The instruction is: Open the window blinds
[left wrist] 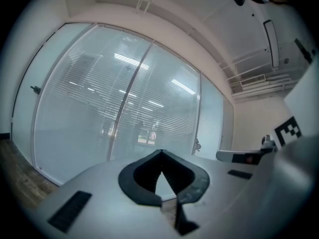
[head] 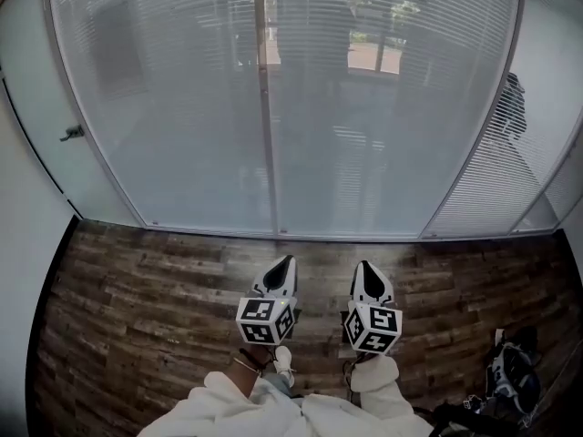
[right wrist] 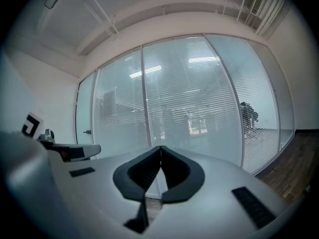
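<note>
At twelve o'clock in the head view, the window blinds (head: pixel 182 107) hang lowered over a glass wall, their thin horizontal slats covering the panes on both sides of an upright frame bar (head: pixel 265 107). Hazy shapes show through them. Below lies a dark wooden floor (head: pixel 137 308).

The left gripper (head: pixel 286 262) is at six o'clock and the right gripper (head: pixel 366 268) at five o'clock. They are side by side but apart, and both point toward the blinds without touching them. Each gripper view shows its jaws together, tips meeting, with nothing between them. White sleeves (head: pixel 237 412) reach in from the bottom edge.

A small handle (head: pixel 71 134) sticks out from the pane at ten o'clock. A dark bag (head: pixel 510 371) sits on the floor at four o'clock.
</note>
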`<state>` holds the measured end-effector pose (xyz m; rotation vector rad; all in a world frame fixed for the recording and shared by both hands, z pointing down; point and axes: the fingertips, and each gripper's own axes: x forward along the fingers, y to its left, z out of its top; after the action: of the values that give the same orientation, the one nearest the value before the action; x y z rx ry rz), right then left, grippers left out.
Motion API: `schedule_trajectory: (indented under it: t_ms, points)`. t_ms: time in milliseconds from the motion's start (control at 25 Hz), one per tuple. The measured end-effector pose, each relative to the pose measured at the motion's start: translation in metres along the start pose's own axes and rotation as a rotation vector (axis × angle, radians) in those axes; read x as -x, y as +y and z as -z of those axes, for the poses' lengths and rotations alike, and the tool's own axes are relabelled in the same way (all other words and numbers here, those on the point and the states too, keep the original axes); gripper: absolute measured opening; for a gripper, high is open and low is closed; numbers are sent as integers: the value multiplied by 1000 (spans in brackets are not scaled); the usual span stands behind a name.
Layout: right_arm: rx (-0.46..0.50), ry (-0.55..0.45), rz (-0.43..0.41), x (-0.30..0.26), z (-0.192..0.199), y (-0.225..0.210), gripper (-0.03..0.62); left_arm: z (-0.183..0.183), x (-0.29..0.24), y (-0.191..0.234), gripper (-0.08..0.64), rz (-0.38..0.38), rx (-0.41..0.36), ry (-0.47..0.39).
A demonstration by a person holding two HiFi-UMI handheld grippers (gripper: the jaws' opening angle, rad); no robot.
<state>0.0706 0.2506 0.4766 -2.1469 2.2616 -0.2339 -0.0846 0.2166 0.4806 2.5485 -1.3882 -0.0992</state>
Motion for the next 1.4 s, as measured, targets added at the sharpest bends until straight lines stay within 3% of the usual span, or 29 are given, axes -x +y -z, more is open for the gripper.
schedule_trajectory:
  t_ms: [360,640,960,1400]
  points:
    - [-3,-50,16,-159,-41,-3,11,-53,-132,82,0,32,-30,-13]
    - [-7,-28,31,-236,-42,0,11,-60,-191,139,0,25,-38,12]
    - [-15,-11,39,-294,-40,-17,12,-55,-244,160,0,30,-23,30]
    - [-11,-13,-35,-410,-62,-67,11,-62,-362,172,0,-22,-13,31]
